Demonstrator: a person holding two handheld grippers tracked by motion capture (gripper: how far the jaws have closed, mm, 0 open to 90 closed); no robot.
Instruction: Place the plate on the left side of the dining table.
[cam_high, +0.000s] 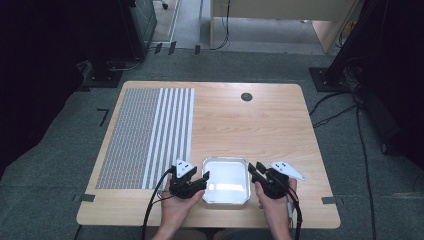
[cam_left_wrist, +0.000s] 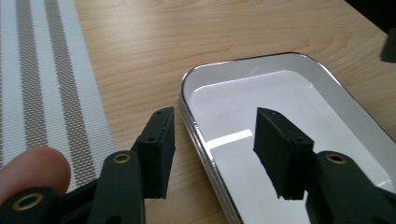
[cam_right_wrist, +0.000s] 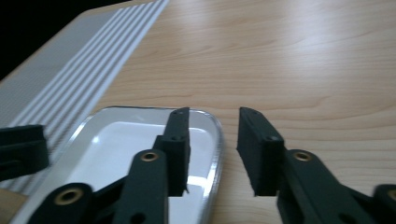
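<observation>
A shallow white metal tray (cam_high: 226, 181) lies empty near the table's front edge, between my two grippers. My left gripper (cam_high: 204, 179) stands at its left side. In the left gripper view, this gripper (cam_left_wrist: 215, 122) straddles the tray's (cam_left_wrist: 280, 79) left rim, one jaw outside over the wood and one inside, both clear of the metal. My right gripper (cam_high: 254, 170) is at the tray's right side. In the right gripper view, its jaws (cam_right_wrist: 214, 116) bracket the right rim of the tray (cam_right_wrist: 116, 149) with a gap on either side. Both are open.
A grey-and-white striped placemat (cam_high: 145, 135) covers the left part of the wooden table (cam_high: 260, 125). A dark round grommet (cam_high: 246, 97) sits near the far edge. Cables trail from both grippers toward the front edge. Beyond the table are carpet and dark equipment stands.
</observation>
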